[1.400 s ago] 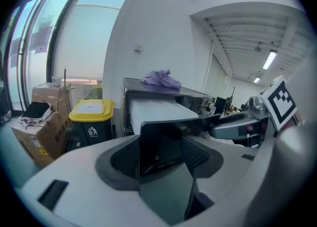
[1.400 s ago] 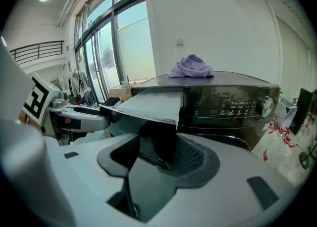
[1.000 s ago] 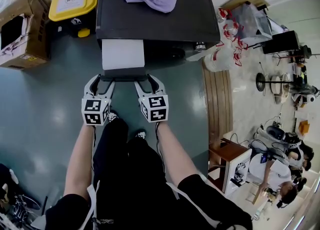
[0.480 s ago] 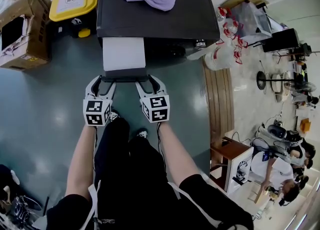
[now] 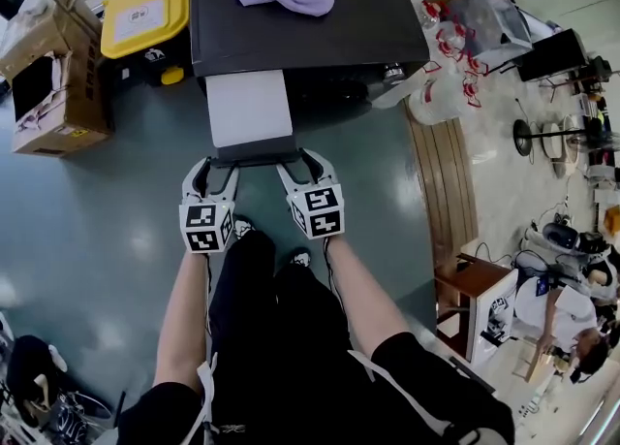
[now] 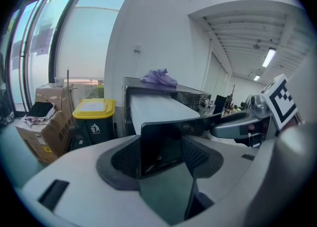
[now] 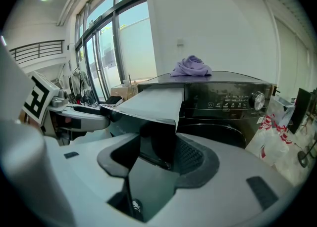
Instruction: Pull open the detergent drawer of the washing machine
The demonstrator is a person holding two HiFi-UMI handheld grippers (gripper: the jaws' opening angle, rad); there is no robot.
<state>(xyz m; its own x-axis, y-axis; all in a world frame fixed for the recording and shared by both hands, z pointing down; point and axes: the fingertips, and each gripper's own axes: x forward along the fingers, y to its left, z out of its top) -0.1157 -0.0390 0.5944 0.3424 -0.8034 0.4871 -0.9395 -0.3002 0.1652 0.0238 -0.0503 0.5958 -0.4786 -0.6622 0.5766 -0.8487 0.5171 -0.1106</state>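
Our left gripper (image 5: 216, 168) and right gripper (image 5: 298, 166) each clamp the front panel (image 5: 257, 153) between their jaws; the detergent drawer (image 5: 249, 109) looks nearly fully out.

White detergent drawer with a dark front panel (image 5: 250, 109) has slid further out of the black washing machine (image 5: 310, 21), nearer the person, more white top showing; left gripper (image 5: 221, 164) and right gripper (image 5: 296, 162), clamped on the panel's ends, came nearer too

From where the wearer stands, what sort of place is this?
Probably a lab or workshop hall, not a home: the washing machine stands on open floor beside a cardboard box and yellow-lidded bin, with a person nearby.
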